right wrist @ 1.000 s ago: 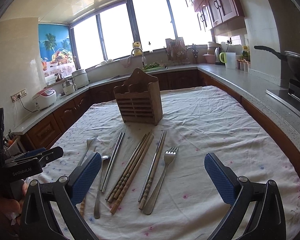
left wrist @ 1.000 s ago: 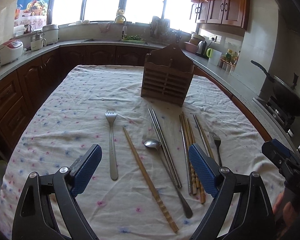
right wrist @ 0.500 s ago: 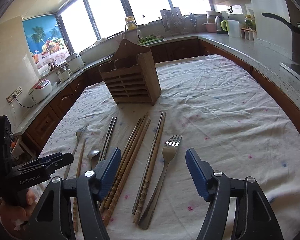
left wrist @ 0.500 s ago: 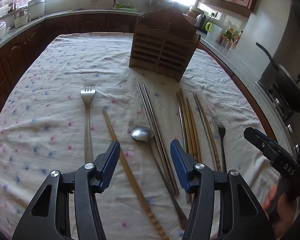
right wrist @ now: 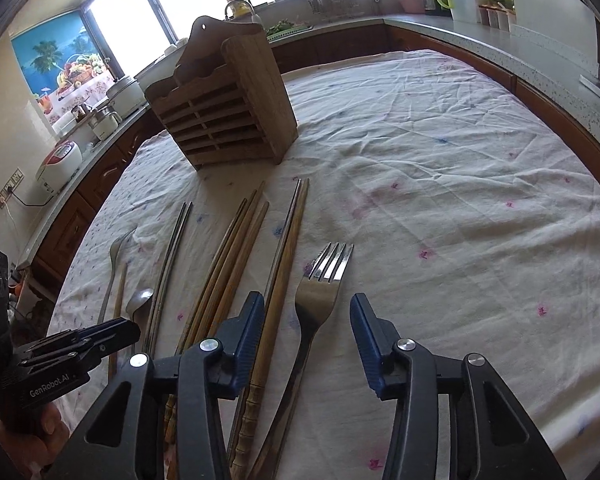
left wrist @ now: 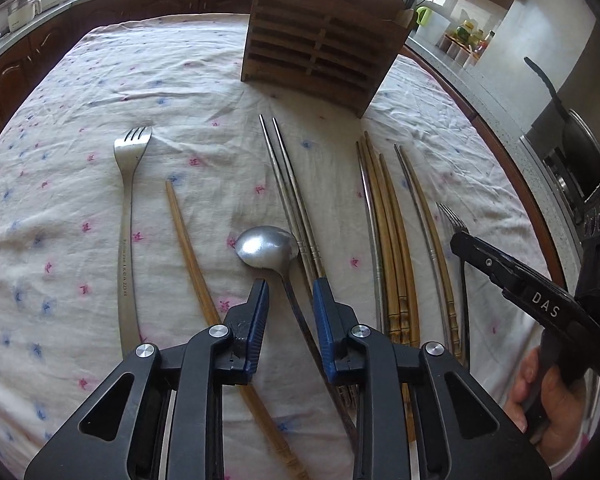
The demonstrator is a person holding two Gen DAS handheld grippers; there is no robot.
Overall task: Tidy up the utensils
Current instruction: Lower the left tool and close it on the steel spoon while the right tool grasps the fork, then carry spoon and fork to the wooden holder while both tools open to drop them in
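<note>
Left wrist view: the left gripper is now lower and closer to the cloth vs. a sec ago, and its jaws are closing. They are narrow but not pressing yet; the handle of the spoon runs btw. the blue pads. The spoon bowl lies in front of the wooden holder, well apart from it, with the steel chopsticks just beside it. So the left side is about to grip the spoon, I judge.

Right wrist view: the right gripper has also come down, and its jaws are closing too, from wide to about half. The fork lies btw. the pads, not touched yet; the brown chopstick pair passes near the left pad. The fork is in front of the holder, toward the camera.

Meaning for the task: no utensil is in the holder yet; both pickups are only starting. Risk: the right gripper may catch a chopstick together w/ the fork.
</note>
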